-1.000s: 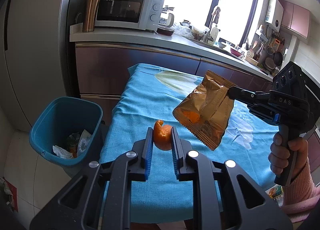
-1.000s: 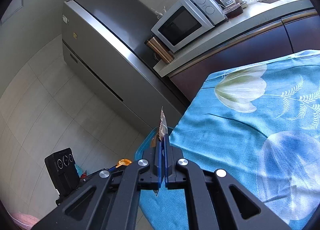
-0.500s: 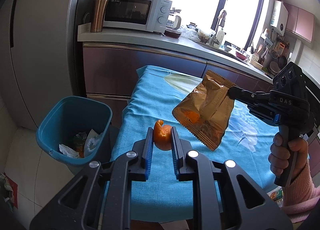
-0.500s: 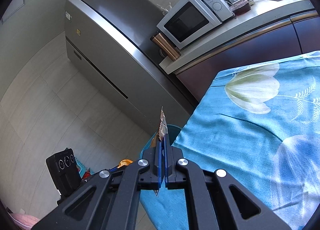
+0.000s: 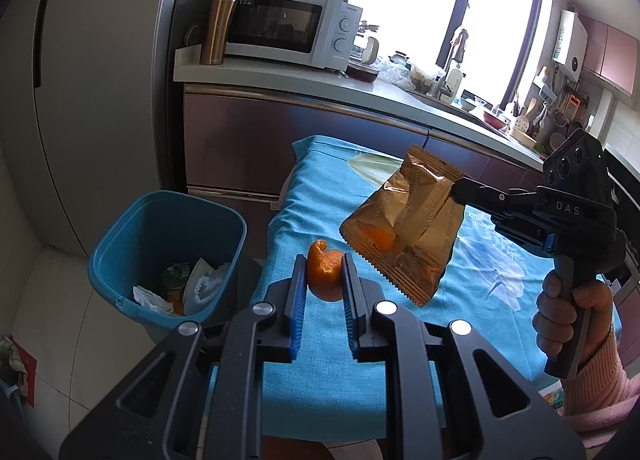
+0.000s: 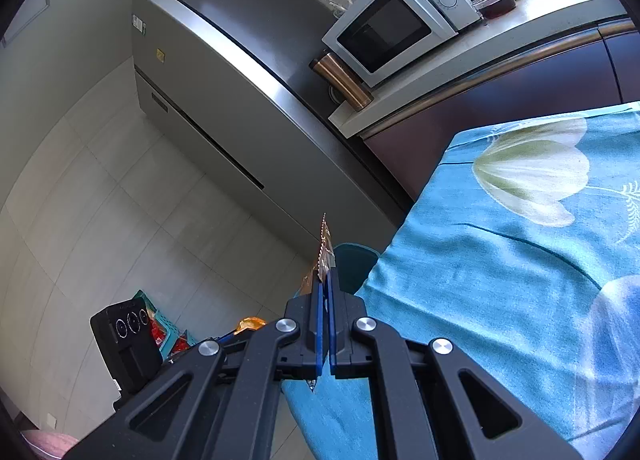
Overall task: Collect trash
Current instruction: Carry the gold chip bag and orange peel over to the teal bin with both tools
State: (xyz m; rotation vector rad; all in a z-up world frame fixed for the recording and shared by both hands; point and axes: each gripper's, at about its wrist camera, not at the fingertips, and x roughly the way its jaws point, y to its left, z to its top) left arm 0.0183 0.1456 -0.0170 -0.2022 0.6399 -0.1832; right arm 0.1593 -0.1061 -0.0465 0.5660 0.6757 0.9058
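Observation:
My left gripper [image 5: 323,264] is shut on a piece of orange peel [image 5: 325,274], held above the left edge of the blue-clothed table [image 5: 320,188]. To its right, my right gripper [image 5: 456,186] is shut on the top corner of a golden-brown snack wrapper [image 5: 404,226], which hangs in the air over the table. In the right wrist view the wrapper [image 6: 325,248] shows edge-on, pinched between the blue pads of the right gripper [image 6: 325,280]. A teal trash bin [image 5: 170,256] with paper and scraps inside stands on the floor, left of the table.
Behind the table runs a counter [image 5: 360,86] with a white microwave [image 5: 288,30] and a copper tumbler [image 5: 216,28]. A tall grey fridge [image 5: 92,80] stands at the left. A hand in a pink sleeve [image 5: 576,312] holds the right gripper's handle.
Both grippers have carried the peel and the wrapper leftward, toward the bin side of the table. Both grips are unchanged.

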